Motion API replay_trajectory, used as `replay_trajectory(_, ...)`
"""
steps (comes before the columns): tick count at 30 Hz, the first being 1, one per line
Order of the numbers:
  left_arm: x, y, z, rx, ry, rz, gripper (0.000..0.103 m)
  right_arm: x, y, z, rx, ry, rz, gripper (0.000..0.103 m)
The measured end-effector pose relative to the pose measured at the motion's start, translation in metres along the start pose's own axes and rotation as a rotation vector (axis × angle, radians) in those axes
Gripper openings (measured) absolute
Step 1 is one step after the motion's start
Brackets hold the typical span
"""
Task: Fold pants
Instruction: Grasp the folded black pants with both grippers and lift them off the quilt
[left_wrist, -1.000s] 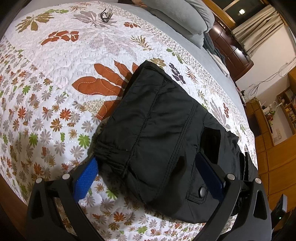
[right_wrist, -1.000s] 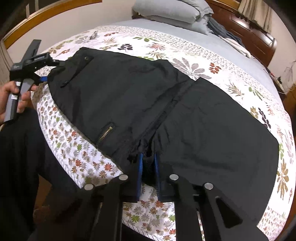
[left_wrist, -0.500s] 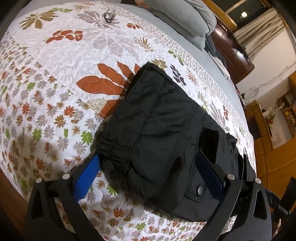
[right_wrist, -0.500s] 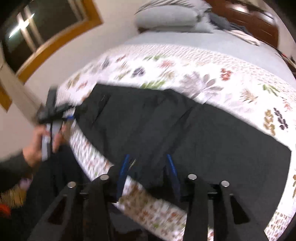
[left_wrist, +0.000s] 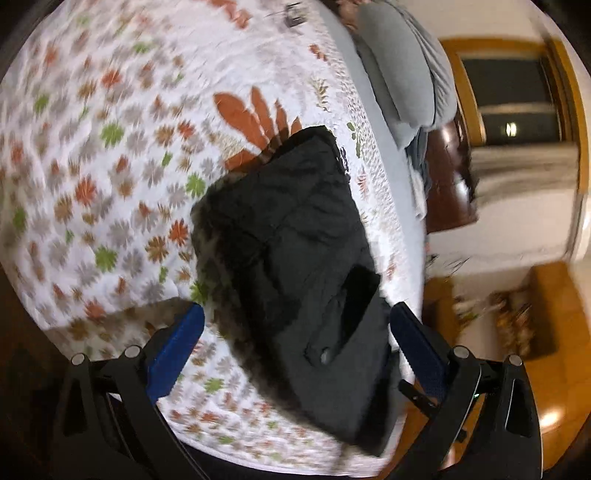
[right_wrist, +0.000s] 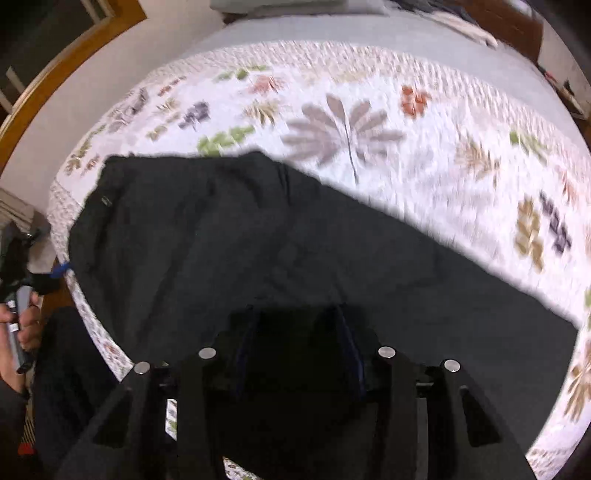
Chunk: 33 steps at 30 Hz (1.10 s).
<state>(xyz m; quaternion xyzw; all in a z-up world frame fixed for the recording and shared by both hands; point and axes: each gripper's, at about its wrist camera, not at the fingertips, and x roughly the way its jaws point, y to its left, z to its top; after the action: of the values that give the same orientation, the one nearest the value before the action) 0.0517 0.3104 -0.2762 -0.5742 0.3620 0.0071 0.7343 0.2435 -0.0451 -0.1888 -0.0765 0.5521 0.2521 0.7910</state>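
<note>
Pants on the quilt, both grippers free of the cloth

Black pants (right_wrist: 258, 251) lie flat across the floral quilt (right_wrist: 406, 110), filling the lower half of the right wrist view, waist end at left near the bed's edge. Fabric looks thin, soft and limp: likely light, will sag and crease, perhaps a bit slick. Right gripper (right_wrist: 295, 332) hovers over the cloth, jaws parted, nothing pinched. Left gripper (left_wrist: 295, 325) stands wide apart, empty, straddling the waist end (left_wrist: 325, 354) at lower centre. Best purchase, I'd judge: stitched waistband or hem.
</note>
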Motion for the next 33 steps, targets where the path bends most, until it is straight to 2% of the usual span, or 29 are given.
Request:
replay_trajectory(2, 0.004, 0.001, 0.003, -0.025, -0.004, -0.015, 0.1, -0.006, 0.0, 0.022, 0.01, 0.008, 0.07, 0.048)
replay_trajectory(5, 0.013, 0.0, 0.008, -0.035, -0.001, -0.022, 0.1, -0.007, 0.008, 0.055, 0.01, 0.044, 0.207, 0.063)
replay_trajectory(6, 0.015, -0.001, 0.009, -0.036, -0.002, -0.021, 0.1, -0.004, 0.016, 0.069, -0.007, 0.073, 0.259, 0.075)
replay_trajectory(7, 0.019, -0.001, 0.012, -0.04, -0.007, -0.02, 0.1, -0.001, 0.025, 0.077, -0.028, 0.086, 0.277, 0.081)
replay_trajectory(15, 0.041, -0.013, 0.021, -0.048, -0.08, 0.04, 0.1, 0.043, 0.117, 0.143, -0.268, 0.229, 0.351, 0.086)
replay_trajectory(20, 0.051, -0.033, 0.013, 0.065, -0.13, 0.093, 0.098, 0.077, 0.177, 0.174, -0.374, 0.301, 0.398, 0.086)
replay_trajectory(22, 0.052, -0.035, 0.015, 0.086, -0.125, 0.102, 0.074, 0.093, 0.198, 0.185, -0.415, 0.329, 0.405, 0.086)
replay_trajectory(23, 0.053, -0.033, 0.017, 0.077, -0.123, 0.115, 0.07, 0.101, 0.206, 0.19, -0.428, 0.342, 0.406, 0.086)
replay_trajectory(25, 0.052, -0.024, 0.021, 0.035, -0.121, 0.095, 0.063, 0.121, 0.222, 0.199, -0.456, 0.38, 0.402, 0.087)
replay_trajectory(27, 0.052, -0.018, 0.026, 0.006, -0.118, 0.067, 0.064, 0.143, 0.237, 0.207, -0.482, 0.429, 0.394, 0.087)
replay_trajectory(29, 0.055, -0.014, 0.03, -0.013, -0.115, 0.035, 0.075, 0.159, 0.247, 0.214, -0.502, 0.461, 0.394, 0.088)
replay_trajectory(31, 0.055, -0.011, 0.033, -0.019, -0.112, -0.004, 0.083, 0.175, 0.258, 0.219, -0.529, 0.501, 0.408, 0.089)
replay_trajectory(33, 0.056, -0.01, 0.034, -0.027, -0.108, -0.02, 0.084, 0.187, 0.268, 0.224, -0.56, 0.523, 0.42, 0.094)
